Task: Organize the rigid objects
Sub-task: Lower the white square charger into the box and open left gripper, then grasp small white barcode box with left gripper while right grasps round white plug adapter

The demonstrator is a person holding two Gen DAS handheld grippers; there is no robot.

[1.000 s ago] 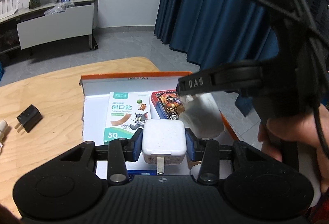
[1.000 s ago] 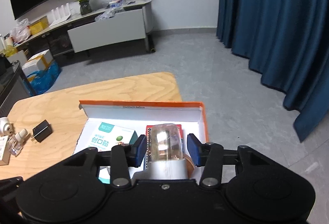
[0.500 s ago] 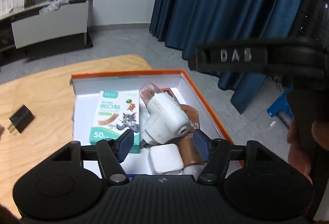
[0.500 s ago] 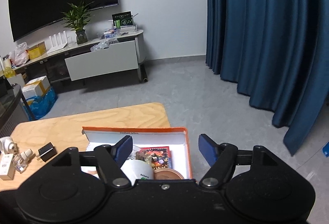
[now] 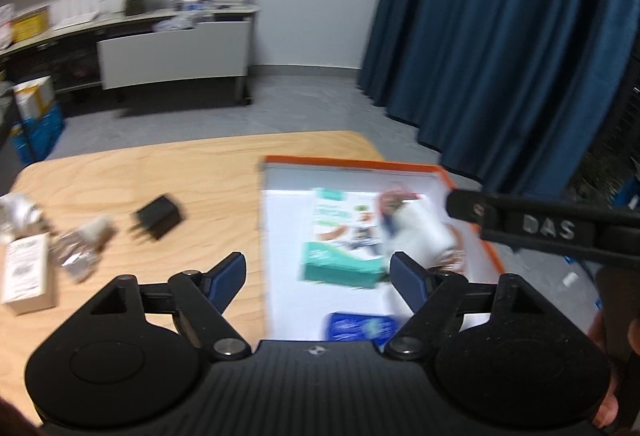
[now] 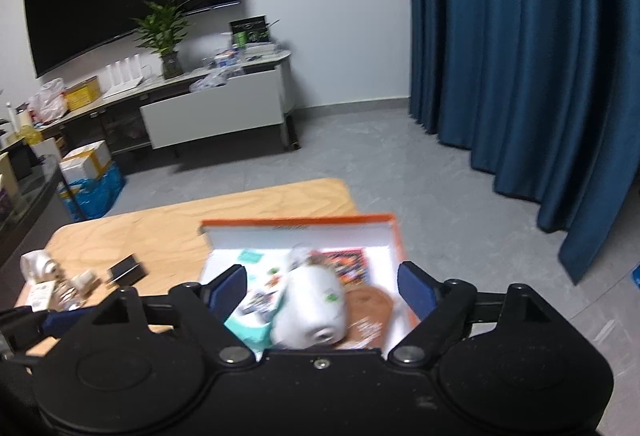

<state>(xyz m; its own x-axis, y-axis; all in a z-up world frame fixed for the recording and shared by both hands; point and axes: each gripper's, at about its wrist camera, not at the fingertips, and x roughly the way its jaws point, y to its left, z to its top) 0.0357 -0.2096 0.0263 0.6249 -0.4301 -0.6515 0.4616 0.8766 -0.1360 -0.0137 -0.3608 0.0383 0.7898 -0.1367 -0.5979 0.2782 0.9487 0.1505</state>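
Note:
An orange-rimmed white box (image 5: 344,163) (image 6: 304,224) sits at the table's right end. Inside lie a teal bandage box (image 5: 340,240) (image 6: 250,300), a white bottle-like item (image 5: 420,236) (image 6: 312,308), a red printed packet (image 6: 344,264), a brown disc (image 6: 370,312) and a blue packet (image 5: 360,328). My left gripper (image 5: 318,276) is open and empty above the box's left wall. My right gripper (image 6: 320,286) is open and empty above the box. A black charger (image 5: 158,215) (image 6: 126,270) lies on the wood to the left.
A small glass bottle (image 5: 84,248), a white carton (image 5: 26,276) and a white round item (image 6: 38,264) lie at the table's left end (image 5: 120,175). Beyond are a TV cabinet (image 6: 212,107), boxes on the floor and blue curtains (image 6: 520,55).
Both grippers opened: the left let go of the white charger, the right let go of the bottle, both into the box. The left gripper has since swung left; both views are blurred by motion.

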